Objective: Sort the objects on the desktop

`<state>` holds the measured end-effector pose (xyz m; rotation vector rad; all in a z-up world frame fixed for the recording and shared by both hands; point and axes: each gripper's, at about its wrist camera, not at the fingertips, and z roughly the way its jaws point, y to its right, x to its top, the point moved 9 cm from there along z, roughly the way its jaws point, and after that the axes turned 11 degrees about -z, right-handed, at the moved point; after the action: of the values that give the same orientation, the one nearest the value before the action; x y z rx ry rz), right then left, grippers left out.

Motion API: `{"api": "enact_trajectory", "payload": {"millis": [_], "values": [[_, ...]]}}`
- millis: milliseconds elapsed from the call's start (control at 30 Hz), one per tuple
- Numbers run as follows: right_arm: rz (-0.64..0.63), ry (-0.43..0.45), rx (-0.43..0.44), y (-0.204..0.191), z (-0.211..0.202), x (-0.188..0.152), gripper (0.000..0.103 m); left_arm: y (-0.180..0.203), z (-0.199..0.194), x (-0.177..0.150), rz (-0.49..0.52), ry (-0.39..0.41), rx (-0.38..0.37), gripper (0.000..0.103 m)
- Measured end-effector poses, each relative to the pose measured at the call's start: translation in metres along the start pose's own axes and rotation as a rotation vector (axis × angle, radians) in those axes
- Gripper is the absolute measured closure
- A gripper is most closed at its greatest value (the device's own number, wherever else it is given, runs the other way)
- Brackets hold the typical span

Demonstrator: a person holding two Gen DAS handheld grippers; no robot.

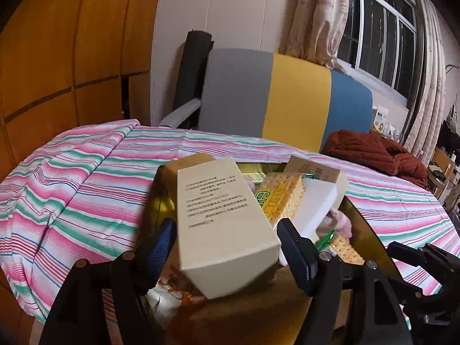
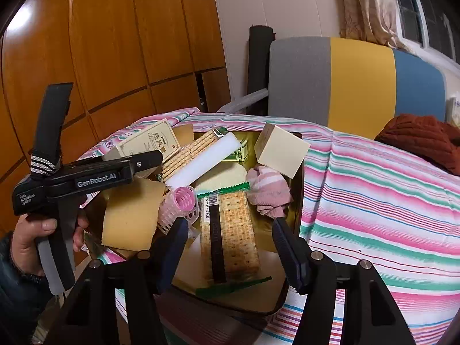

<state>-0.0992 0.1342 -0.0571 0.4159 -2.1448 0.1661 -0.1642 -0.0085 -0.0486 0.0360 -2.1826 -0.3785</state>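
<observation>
Two tongs are seen above a gold-lined storage box (image 2: 299, 195) that is set on a striped cloth (image 2: 373, 201) covering the tabletop. A cream carton (image 1: 221, 224) with printed text is clamped between the blue pads of the left tongs (image 1: 227, 244) and is held tilted over the box (its far end points toward the chair). In the right wrist view the same carton (image 2: 146, 141) is seen at the far left rim of the box, with the left tongs gripped by a hand (image 2: 31, 238). The right tongs (image 2: 228, 238) are spread wide, nothing being held between them, above a cracker packet (image 2: 233, 238) that lies flat in the near part of the box. A pink hair roller (image 2: 181, 204) is seen just left of the packet, and a pink sock (image 2: 268, 192) is bunched to its far right. A pale cube-shaped box (image 2: 280, 152) is propped on the right rim, and a white foam block (image 2: 207, 158) lies slantwise beside a second cracker packet (image 2: 189, 152).
</observation>
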Motion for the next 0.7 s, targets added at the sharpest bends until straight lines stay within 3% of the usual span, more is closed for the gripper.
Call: {"api": "enact_trajectory", "payload": {"millis": [200, 400, 700], "values": [[0.016, 0.009, 0.009, 0.000, -0.003, -0.001, 0.036, -0.003, -0.011, -0.006, 0.007, -0.001, -0.006, 0.027], [0.015, 0.020, 0.011, -0.003, -0.008, -0.002, 0.034, -0.012, -0.035, -0.005, -0.048, 0.066, 0.015, 0.027], [0.016, 0.027, -0.016, -0.008, -0.016, -0.002, 0.029, -0.025, -0.064, -0.036, -0.029, 0.058, 0.216, 0.027]]}}
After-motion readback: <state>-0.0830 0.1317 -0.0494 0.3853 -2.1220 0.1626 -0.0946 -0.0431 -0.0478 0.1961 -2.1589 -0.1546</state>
